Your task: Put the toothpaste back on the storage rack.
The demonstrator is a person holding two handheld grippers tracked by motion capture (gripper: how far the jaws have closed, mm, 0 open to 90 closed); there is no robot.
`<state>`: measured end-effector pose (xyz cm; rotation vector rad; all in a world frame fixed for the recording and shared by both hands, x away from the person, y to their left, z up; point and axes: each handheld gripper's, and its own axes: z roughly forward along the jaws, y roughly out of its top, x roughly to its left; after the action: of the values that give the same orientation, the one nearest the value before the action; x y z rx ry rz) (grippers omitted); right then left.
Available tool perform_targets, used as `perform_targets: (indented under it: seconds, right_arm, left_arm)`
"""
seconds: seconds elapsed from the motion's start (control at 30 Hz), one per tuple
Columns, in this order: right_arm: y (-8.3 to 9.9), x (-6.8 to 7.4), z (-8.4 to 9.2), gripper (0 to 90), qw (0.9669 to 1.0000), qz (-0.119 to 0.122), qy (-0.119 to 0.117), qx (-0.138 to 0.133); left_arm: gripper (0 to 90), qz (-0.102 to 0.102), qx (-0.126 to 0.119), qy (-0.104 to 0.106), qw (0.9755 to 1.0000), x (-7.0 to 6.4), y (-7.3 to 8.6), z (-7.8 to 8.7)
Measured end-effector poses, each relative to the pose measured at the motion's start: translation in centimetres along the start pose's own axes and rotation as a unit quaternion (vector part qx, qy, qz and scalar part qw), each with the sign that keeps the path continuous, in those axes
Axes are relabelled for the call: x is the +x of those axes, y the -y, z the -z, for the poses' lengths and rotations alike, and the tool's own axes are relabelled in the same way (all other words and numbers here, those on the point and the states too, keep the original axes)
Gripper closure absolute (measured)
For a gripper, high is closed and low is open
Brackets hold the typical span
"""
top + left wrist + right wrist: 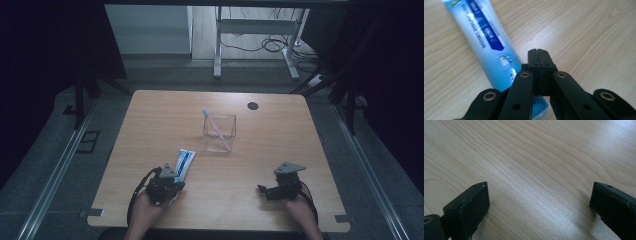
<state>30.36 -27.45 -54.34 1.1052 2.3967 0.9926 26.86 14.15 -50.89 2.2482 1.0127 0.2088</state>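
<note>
Toothpaste tube (184, 162) lies flat on the counter (150, 130), near the front left, under and beside the left claw (539, 53), whose jaws are pressed together with nothing between them (so no grip). Pushed like this, the tube could skid away. Right claw (539, 200) rests spread and empty; the clear cup (219, 132) with its toothbrush (214, 125) could tip if bumped

Clear cup (220, 132) with perhaps a toothbrush (214, 124)
</note>
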Motion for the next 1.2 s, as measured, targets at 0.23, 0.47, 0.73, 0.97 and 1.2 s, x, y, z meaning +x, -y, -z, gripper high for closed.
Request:
perform_targets:
  seconds: [0.23,0.47,0.73,0.97,1.2]
  right_arm:
    - [0.0,0.0,0.0,2.4,1.0000,0.000,0.000,0.000]
    - [0.0,0.0,0.0,2.4,1.0000,0.000,0.000,0.000]
    - [0.0,0.0,0.0,2.4,1.0000,-0.001,0.001,0.000]
    - [0.0,0.0,0.0,2.4,1.0000,-0.001,0.001,0.000]
    - [0.0,0.0,0.0,2.4,1.0000,-0.001,0.000,0.000]
  left_arm:
    - [89.5,0.002,0.009,-0.004,0.9999,1.1,0.3,0.2]
    - [89.2,0.007,0.023,-0.008,0.9997,2.2,0.5,0.2]
    - [88.7,-0.001,0.033,-0.005,0.9994,2.4,0.1,0.4]
    - [87.4,-0.016,0.045,-0.005,0.9988,2.6,-0.7,0.8]
    - [82.4,-0.036,0.063,-0.013,0.9973,2.9,-2.3,1.1]
